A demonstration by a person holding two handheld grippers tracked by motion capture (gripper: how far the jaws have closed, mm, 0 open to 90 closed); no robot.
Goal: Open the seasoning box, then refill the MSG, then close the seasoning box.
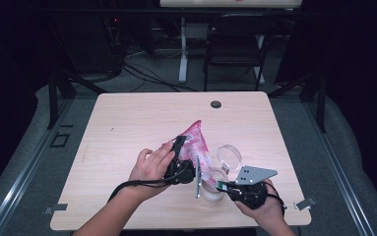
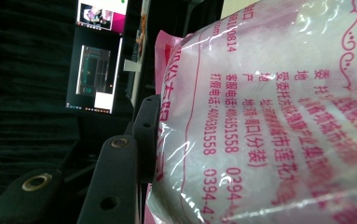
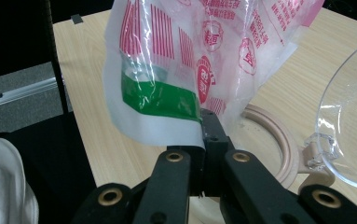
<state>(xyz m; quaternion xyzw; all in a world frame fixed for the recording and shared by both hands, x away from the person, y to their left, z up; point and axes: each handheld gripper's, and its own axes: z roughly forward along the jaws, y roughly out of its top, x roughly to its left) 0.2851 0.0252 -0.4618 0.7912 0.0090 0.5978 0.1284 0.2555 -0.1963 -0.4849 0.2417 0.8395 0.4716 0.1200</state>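
A pink-printed clear plastic bag point(image 1: 196, 140) of white grains stands tilted over the table's middle. My left gripper point(image 1: 179, 145) is shut on the bag's side; in the left gripper view the bag point(image 2: 269, 116) presses against one black finger point(image 2: 146, 126) and hides the other. My right gripper point(image 1: 219, 185) is shut on the bag's lower corner, where its jaws point(image 3: 204, 135) pinch the white sealed edge below the green band of the bag point(image 3: 190, 51). Just under the bag sits a clear jar point(image 1: 210, 191) with a beige rim point(image 3: 278, 140) and an open clear lid point(image 3: 353, 126).
The wooden table point(image 1: 127, 123) has a dark round grommet point(image 1: 216, 104) near its far edge. A black folding chair point(image 1: 235, 44) and a white desk leg point(image 1: 182, 49) stand beyond it. Lit screens point(image 2: 94, 70) hang in the dark behind the left gripper.
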